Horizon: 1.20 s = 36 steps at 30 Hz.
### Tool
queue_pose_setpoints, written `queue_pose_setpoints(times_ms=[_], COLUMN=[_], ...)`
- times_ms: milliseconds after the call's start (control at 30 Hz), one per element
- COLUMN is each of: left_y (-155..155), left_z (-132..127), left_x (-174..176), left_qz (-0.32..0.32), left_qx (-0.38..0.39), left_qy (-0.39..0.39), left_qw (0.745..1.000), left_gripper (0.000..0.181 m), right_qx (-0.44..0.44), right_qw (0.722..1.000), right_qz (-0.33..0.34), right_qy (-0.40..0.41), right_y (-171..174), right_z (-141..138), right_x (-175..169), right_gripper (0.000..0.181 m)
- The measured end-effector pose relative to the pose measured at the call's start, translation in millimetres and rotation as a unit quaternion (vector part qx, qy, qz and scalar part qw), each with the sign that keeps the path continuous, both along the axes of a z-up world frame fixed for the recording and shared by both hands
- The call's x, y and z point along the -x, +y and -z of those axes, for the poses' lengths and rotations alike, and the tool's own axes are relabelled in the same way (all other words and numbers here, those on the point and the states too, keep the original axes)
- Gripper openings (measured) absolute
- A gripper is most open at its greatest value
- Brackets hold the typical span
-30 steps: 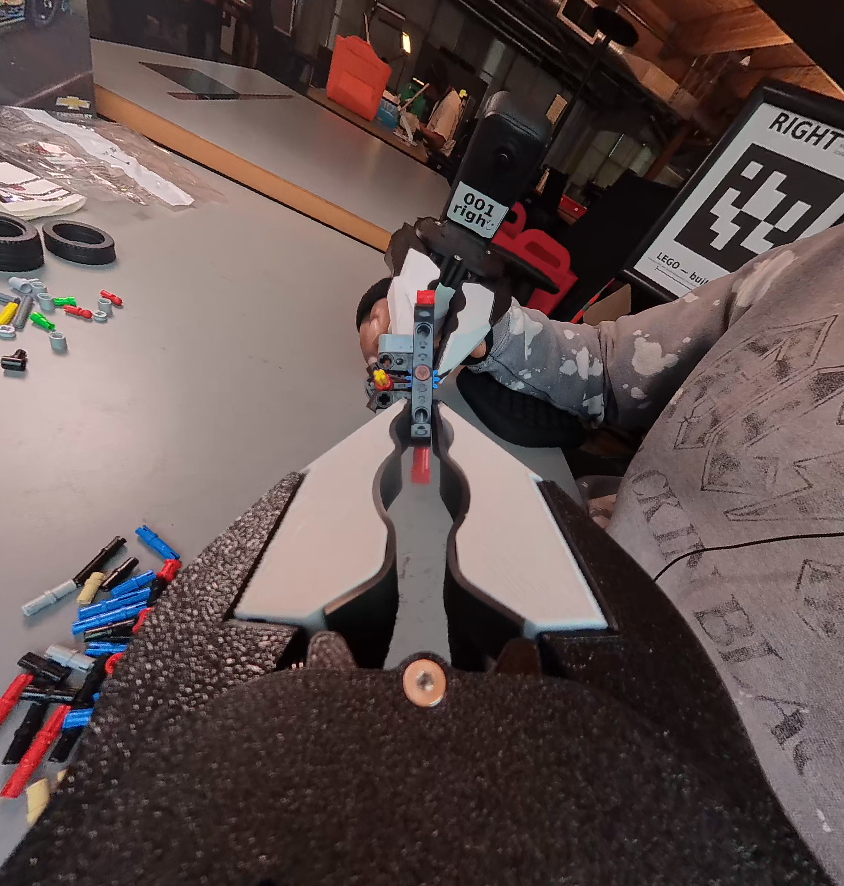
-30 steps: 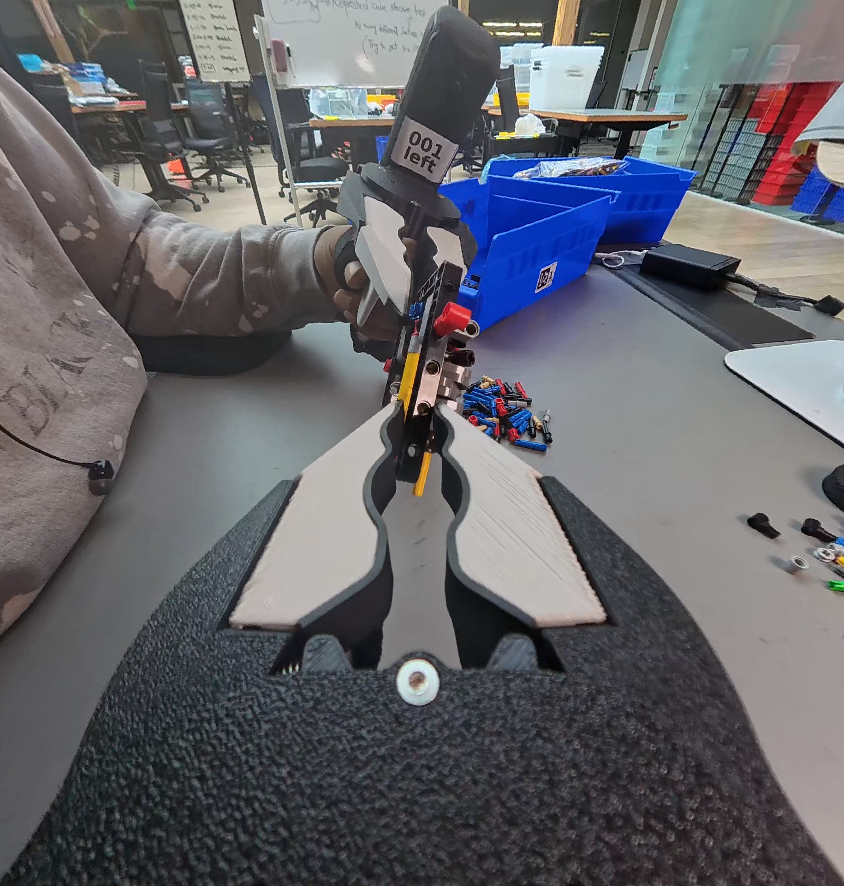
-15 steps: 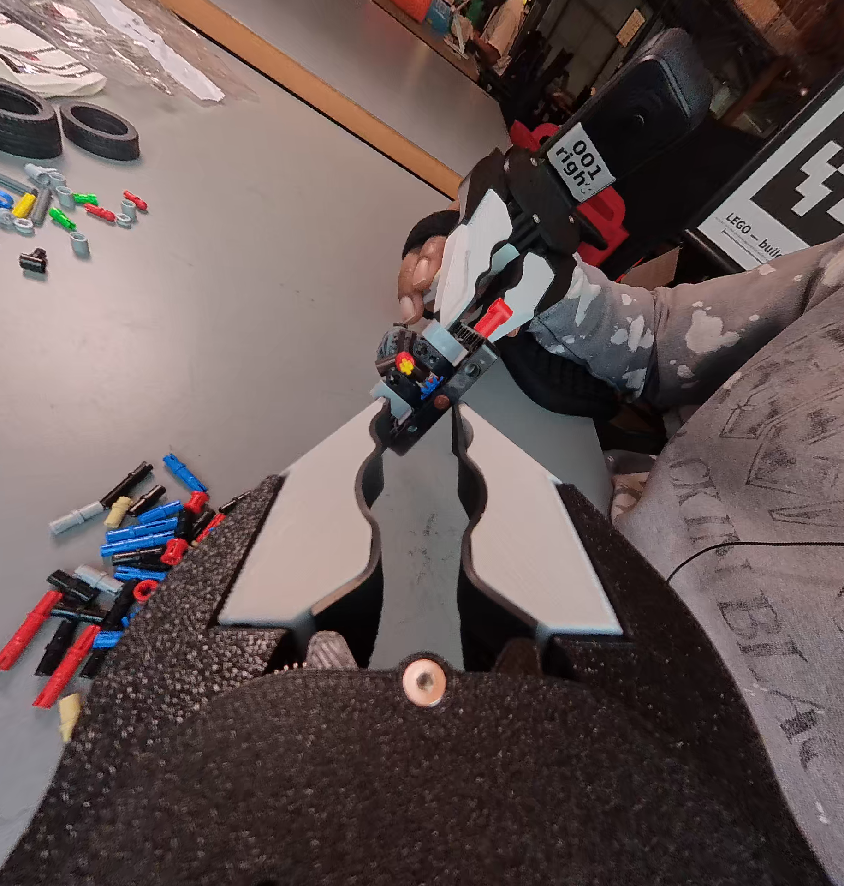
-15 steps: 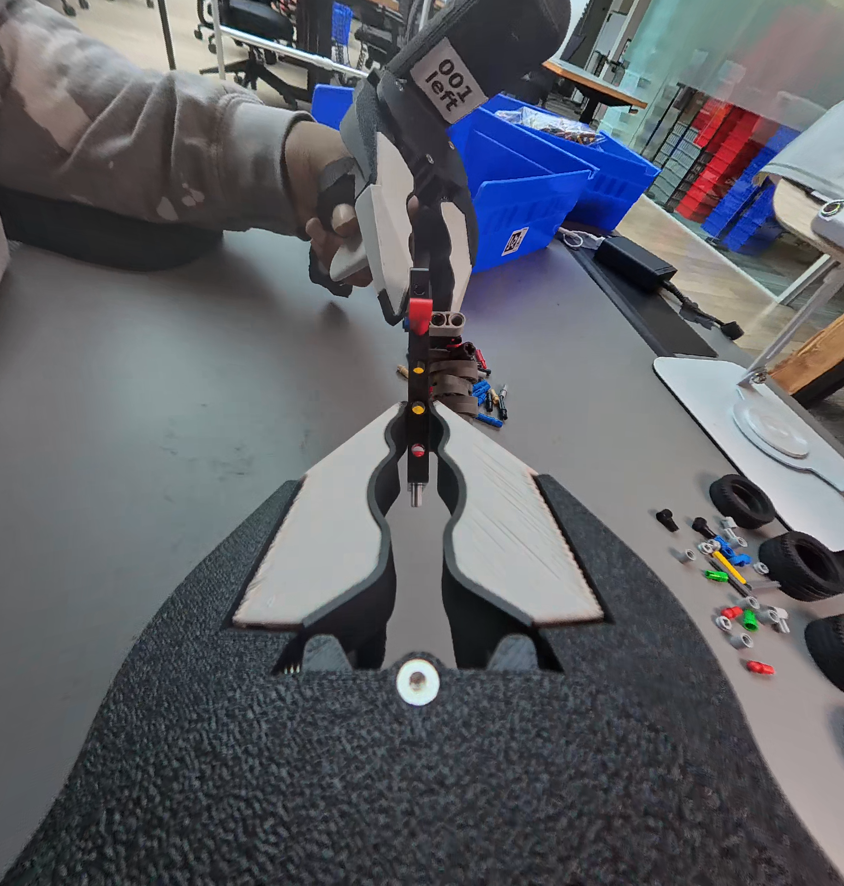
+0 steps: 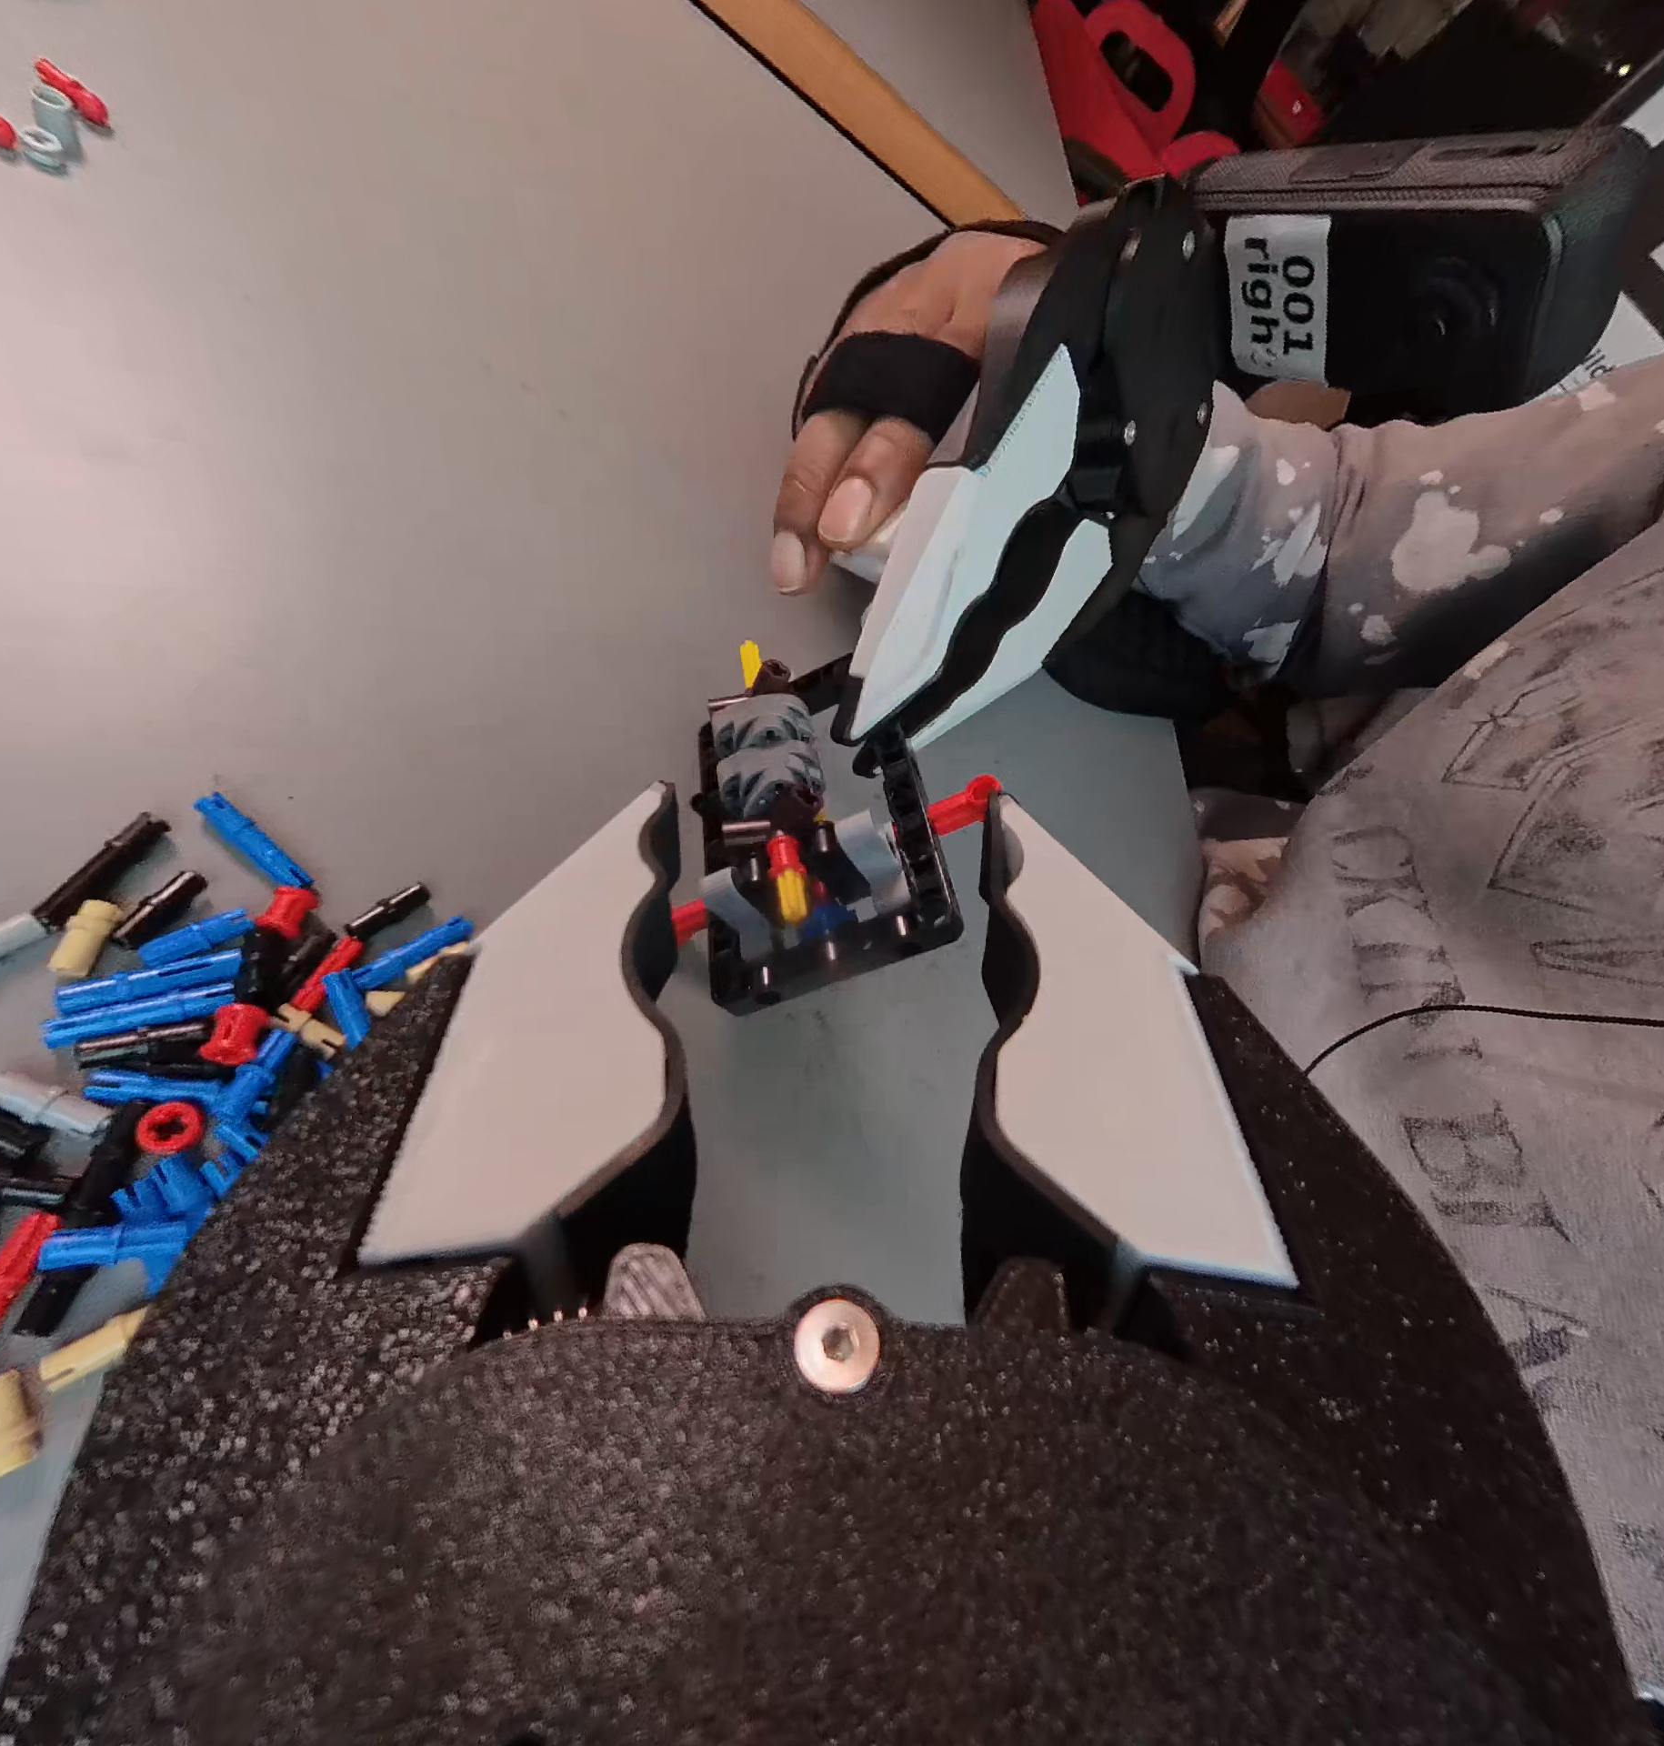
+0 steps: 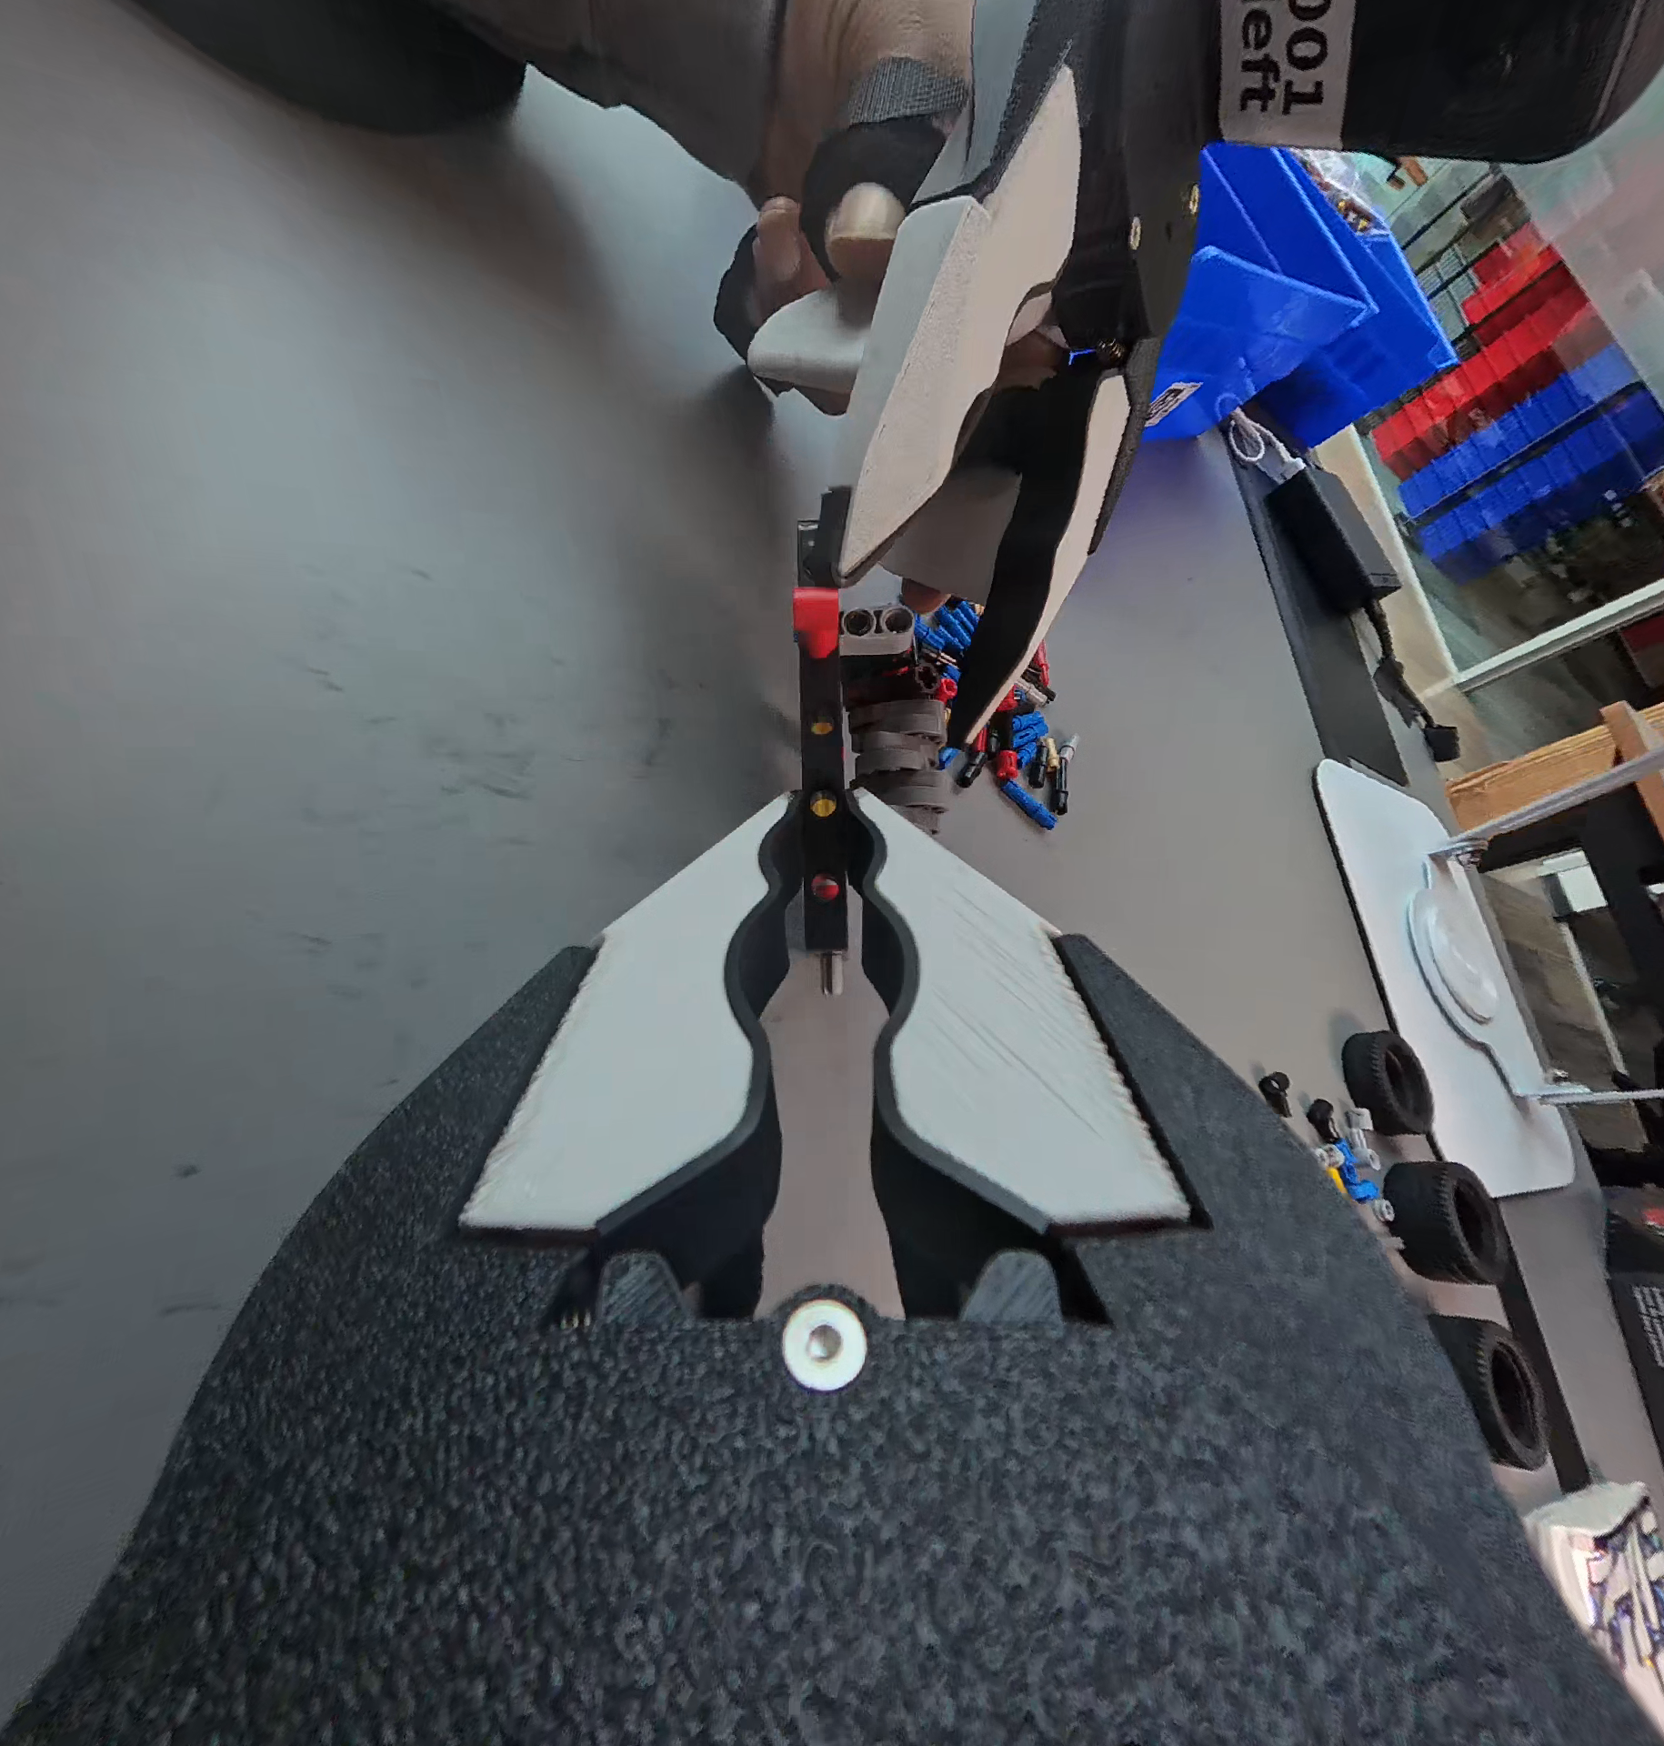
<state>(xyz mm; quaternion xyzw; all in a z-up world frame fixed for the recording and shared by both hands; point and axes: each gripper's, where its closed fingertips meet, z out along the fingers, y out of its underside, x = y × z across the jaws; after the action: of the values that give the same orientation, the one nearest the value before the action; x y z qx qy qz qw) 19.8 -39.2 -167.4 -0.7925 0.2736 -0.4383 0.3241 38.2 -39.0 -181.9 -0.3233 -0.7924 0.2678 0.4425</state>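
Note:
A small brick assembly, a black rectangular frame with grey gears and red and yellow pins, sits between the two fingers of my left gripper. The left gripper is open wide and a red axle end lies close to each fingertip. My right gripper is shut on the edge of the black frame. In the left wrist view the right gripper pinches the frame's far corner from above. In the right wrist view the left gripper hangs open over the assembly's gears. The assembly is low over the grey table.
A pile of blue, black, red and tan pins lies left of the left gripper. Black tyres and small parts lie to the right, by a white stand base. Blue bins stand behind. A person's grey sleeve is at the right. My left and right fingertips are right by each other.
My left gripper has opened and let go of the assembly. Both grippers have tipped down toward the table. The right gripper has kept its hold on the frame.

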Motion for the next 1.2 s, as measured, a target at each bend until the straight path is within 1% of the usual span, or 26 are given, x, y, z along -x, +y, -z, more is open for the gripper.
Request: queue_pose_setpoints(times_ms=[33, 133, 200, 233, 267, 333, 400, 500, 667, 800, 933, 1100, 1200], left_y=[-1.1, -6.2, -12.0, -13.5, -13.2, -13.3, -15.6, -17.3, -19.6, -19.6, -21.4, -23.5, -23.7], left_z=[-0.9, -1.1, -0.7, -1.1, -0.8, 3.0, 5.6, 6.6, 9.9, 23.7, 29.0, 32.2, 32.4], left_x=[-1.2, -3.3, -5.6, -6.4, -5.6, -3.3, -3.3, -4.7, -6.0, -4.1, -5.6, -5.5, -5.3], left_qz=[0.004, 0.019, 0.034, 0.037, 0.035, 0.032, 0.037, 0.041, 0.044, 0.05, 0.063, 0.074, 0.076], left_qx=[-0.003, -0.004, 0.009, 0.02, 0.029, 0.044, 0.048, 0.034, 0.018, -0.012, -0.043, -0.06, -0.065], left_qy=[0.0, 0.006, -0.002, -0.01, -0.015, -0.012, -0.006, 0.015, 0.053, 0.121, 0.163, 0.188, 0.193], left_qw=[1.0, 1.0, 0.999, 0.999, 0.999, 0.998, 0.998, 0.998, 0.998, 0.991, 0.984, 0.977, 0.976], left_gripper=[0.059, 0.052, 0.048, 0.05, 0.048, 0.037, 0.032, 0.032, 0.032, 0.032, 0.031, 0.031, 0.031], right_qx=[-0.005, 0.001, -0.002, -0.007, -0.014, -0.022, -0.029, -0.046, -0.04, -0.033, -0.019, -0.004, 0.029], right_qw=[1.0, 1.0, 1.0, 1.0, 1.0, 0.999, 0.999, 0.997, 0.997, 0.994, 0.992, 0.991, 0.99], right_qz=[-0.001, -0.011, -0.016, -0.018, -0.02, -0.028, -0.033, -0.033, -0.035, -0.029, -0.029, -0.028, -0.03], right_qy=[0.001, -0.002, -0.006, -0.009, -0.01, -0.019, -0.03, -0.043, -0.064, -0.099, -0.119, -0.129, -0.138], right_y=[0.2, -3.3, -5.6, -7.0, -8.3, -13.6, -18.7, -20.4, -24.3, -25.6, -27.7, -30.1, -32.7], right_z=[0.4, 0.6, 1.1, 1.8, 2.1, 3.4, 5.4, 7.9, 13.1, 25.9, 33.8, 36.5, 36.0], right_x=[-0.1, -2.2, -3.3, -3.7, -3.8, -4.6, -5.3, -7.2, -8.9, -10.4, -11.2, -11.5, -13.4], right_gripper=[0.008, 0.008, 0.008, 0.008, 0.008, 0.008, 0.009, 0.01, 0.01, 0.011, 0.011, 0.011, 0.016])
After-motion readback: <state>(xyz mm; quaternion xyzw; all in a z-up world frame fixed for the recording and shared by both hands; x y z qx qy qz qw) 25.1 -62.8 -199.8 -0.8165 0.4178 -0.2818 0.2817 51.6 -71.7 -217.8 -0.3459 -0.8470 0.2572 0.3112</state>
